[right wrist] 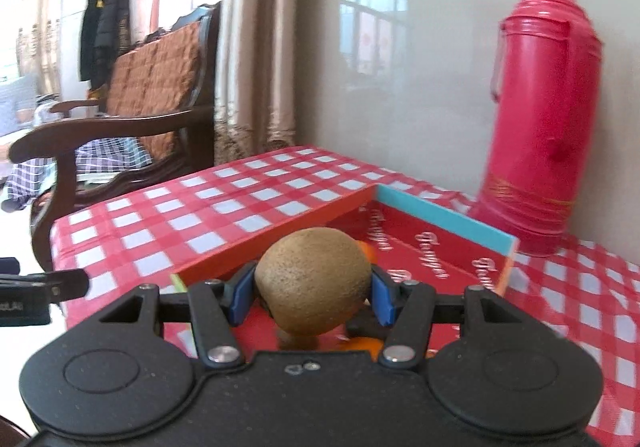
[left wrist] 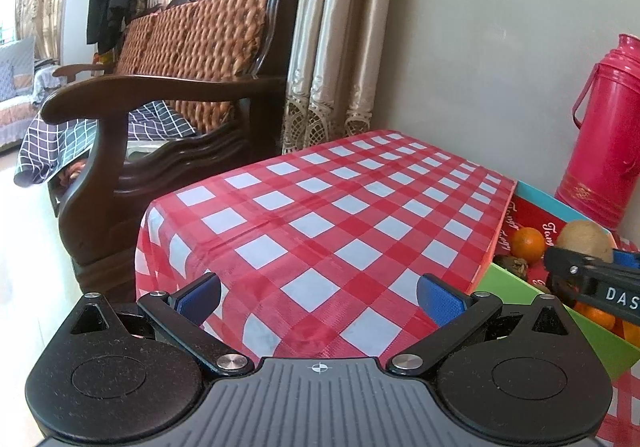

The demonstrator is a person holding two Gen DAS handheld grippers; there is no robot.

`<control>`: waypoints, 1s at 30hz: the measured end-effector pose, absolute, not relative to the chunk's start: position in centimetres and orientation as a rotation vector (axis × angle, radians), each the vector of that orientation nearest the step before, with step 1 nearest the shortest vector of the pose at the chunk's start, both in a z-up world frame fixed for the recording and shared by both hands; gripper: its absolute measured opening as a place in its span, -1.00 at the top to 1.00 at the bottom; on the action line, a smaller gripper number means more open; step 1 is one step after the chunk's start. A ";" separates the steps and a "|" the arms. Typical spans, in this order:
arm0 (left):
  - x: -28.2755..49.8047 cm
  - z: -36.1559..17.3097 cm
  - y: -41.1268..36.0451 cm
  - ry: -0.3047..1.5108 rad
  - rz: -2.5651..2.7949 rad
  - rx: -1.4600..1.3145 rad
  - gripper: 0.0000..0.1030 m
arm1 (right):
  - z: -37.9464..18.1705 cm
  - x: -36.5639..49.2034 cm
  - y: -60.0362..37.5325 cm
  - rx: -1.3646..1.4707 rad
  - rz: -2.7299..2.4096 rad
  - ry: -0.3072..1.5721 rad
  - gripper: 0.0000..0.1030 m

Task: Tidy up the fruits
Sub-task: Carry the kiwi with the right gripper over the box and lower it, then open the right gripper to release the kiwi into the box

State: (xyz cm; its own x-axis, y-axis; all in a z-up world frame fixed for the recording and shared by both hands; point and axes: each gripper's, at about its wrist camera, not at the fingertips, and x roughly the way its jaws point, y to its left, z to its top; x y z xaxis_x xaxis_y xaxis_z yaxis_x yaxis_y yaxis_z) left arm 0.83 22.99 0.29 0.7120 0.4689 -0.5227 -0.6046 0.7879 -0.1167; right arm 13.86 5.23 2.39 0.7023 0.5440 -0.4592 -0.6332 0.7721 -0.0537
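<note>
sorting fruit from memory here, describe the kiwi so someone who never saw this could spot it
Find the tall pink thermos by the wall; in front of it sits an open red box on the checked tablecloth. Above the box, the right gripper clamps the kiwi: brown, fuzzy and egg-shaped, unlike the smooth oranges below.
</note>
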 end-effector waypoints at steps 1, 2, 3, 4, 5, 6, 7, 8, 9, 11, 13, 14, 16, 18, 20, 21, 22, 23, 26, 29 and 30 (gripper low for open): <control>0.8 0.3 23.1 0.494 0.606 -0.292 -1.00 | 2.3 13.9 5.6 -0.217 0.666 0.445 0.03; 0.8 0.3 23.2 0.494 0.607 -0.294 -1.00 | 2.3 13.9 5.9 -0.222 0.669 0.452 0.03; 0.7 0.2 23.2 0.495 0.607 -0.296 -1.00 | 2.2 13.9 6.2 -0.223 0.671 0.459 0.03; 0.7 0.2 23.3 0.495 0.608 -0.297 -1.00 | 2.1 14.0 6.4 -0.221 0.673 0.468 0.03; 0.7 0.2 23.4 0.495 0.608 -0.297 -1.00 | 2.1 14.1 6.7 -0.221 0.670 0.477 0.03; 0.7 0.2 23.4 0.495 0.609 -0.298 -1.00 | 2.0 14.1 6.9 -0.222 0.667 0.483 0.03; 0.6 0.2 23.4 0.494 0.609 -0.299 -1.00 | 2.0 14.1 7.1 -0.222 0.667 0.486 0.03; 0.6 0.2 23.5 0.494 0.609 -0.300 -1.00 | 2.0 14.2 7.4 -0.226 0.667 0.492 0.03; 0.6 0.2 23.5 0.494 0.609 -0.302 -1.00 | 1.9 14.2 7.6 -0.233 0.664 0.500 0.03; 0.6 0.2 23.7 0.495 0.609 -0.305 -1.00 | 1.8 14.2 8.0 -0.244 0.660 0.512 0.03; 0.5 0.1 23.8 0.495 0.609 -0.311 -1.00 | 1.7 14.3 8.4 -0.255 0.652 0.523 0.03; 0.5 0.1 23.9 0.495 0.609 -0.314 -1.00 | 1.8 14.4 8.6 -0.264 0.646 0.528 0.03; 0.4 0.1 24.0 0.493 0.611 -0.320 -1.00 | 1.8 14.6 9.0 -0.280 0.635 0.543 0.03; 0.3 0.0 24.2 0.492 0.610 -0.326 -1.00 | 1.9 14.8 9.2 -0.291 0.625 0.561 0.03; 0.3 0.0 24.4 0.493 0.610 -0.333 -1.00 | 1.8 15.1 9.4 -0.293 0.616 0.583 0.03; 0.3 0.0 24.5 0.493 0.609 -0.338 -1.00 | 1.8 15.2 9.5 -0.289 0.615 0.592 0.02; 0.3 0.0 24.6 0.492 0.609 -0.343 -1.00 | 1.8 15.3 9.5 -0.283 0.616 0.598 0.02; 0.2 0.0 24.6 0.491 0.608 -0.346 -1.00 | 1.8 15.3 9.6 -0.291 0.609 0.597 0.04; 0.3 -0.1 24.7 0.490 0.606 -0.354 -1.00 | 1.8 14.2 10.8 -0.393 0.564 0.536 -0.02; 0.2 -0.1 24.8 0.486 0.601 -0.365 -1.00 | 1.7 13.3 11.5 -0.458 0.525 0.484 -0.02; 0.2 -0.1 24.9 0.485 0.599 -0.370 -1.00 | 1.6 13.2 11.5 -0.459 0.515 0.478 -0.03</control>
State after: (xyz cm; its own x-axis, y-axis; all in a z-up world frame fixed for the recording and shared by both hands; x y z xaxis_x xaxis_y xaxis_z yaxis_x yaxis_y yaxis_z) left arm 0.16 24.85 -0.09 0.7207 0.4444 -0.5321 -0.6132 0.7667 -0.1902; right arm 13.16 11.52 1.62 0.7674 0.3530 -0.5352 -0.5598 0.7759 -0.2909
